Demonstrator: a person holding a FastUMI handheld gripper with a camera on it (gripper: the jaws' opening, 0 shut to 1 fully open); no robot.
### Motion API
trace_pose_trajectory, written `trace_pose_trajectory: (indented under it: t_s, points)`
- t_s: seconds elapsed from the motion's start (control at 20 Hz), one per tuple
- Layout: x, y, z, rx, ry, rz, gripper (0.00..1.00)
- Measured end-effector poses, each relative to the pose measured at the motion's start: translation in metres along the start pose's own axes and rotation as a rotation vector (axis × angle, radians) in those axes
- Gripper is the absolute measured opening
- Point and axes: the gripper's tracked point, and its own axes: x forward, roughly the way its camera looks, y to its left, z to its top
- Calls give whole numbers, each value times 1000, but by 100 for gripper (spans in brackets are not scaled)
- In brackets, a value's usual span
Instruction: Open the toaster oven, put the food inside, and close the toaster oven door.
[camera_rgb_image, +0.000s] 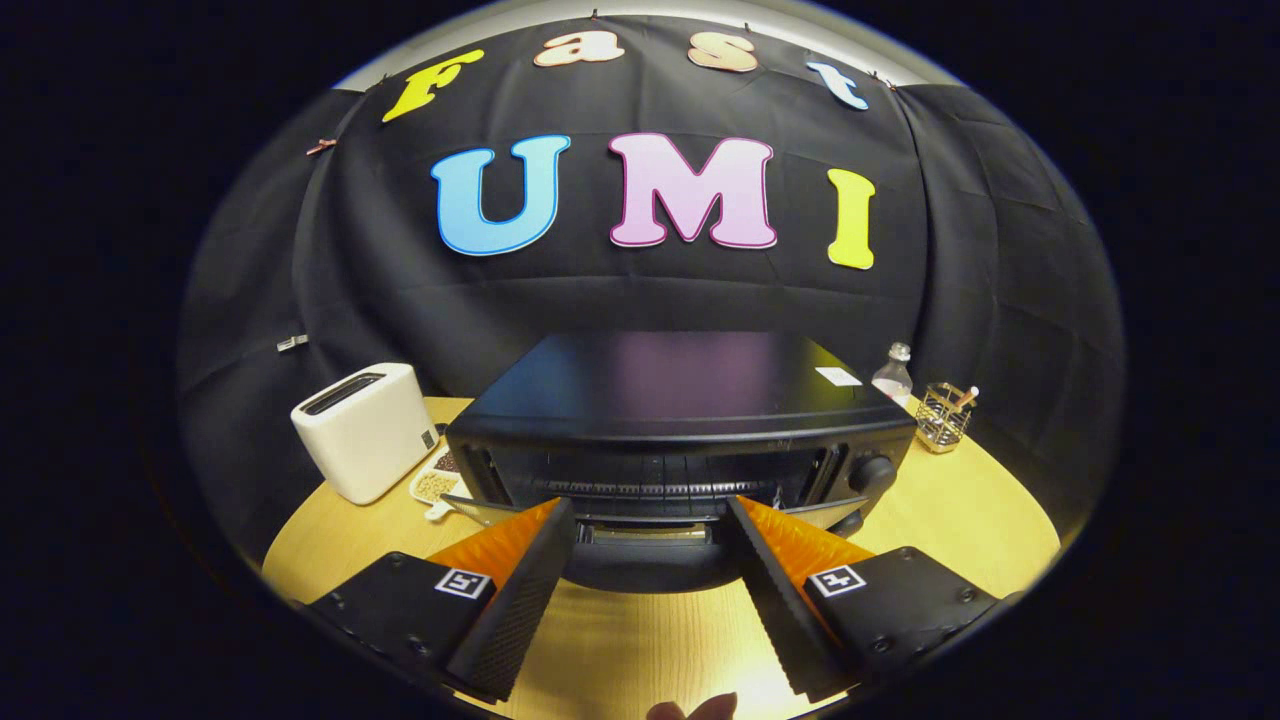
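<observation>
The tongs (650, 520) stand apart, empty, before the toaster oven (680, 440), whose door (645, 560) hangs open; food goes in next, so first fetch it.

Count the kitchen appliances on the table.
2. The black toaster oven sits just ahead of the open jaws of the gripper; the white toaster stands beside it. Others may hide behind the oven.
</observation>
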Motion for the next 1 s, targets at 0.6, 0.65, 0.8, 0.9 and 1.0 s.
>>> trace_pose_trajectory:
  t_s: [0.6, 0.65, 0.8, 0.9, 1.0]
  points:
    - [-36, -3, -73, -17, 144, -2, 99]
    - [-38, -4, -78, -11, 161, -1, 99]
    - [-40, -5, -99, 7, 221, 0, 99]
    - [-41, -6, -112, -1, 257, 0, 99]
    - [-46, -10, -127, -15, 299, 6, 99]
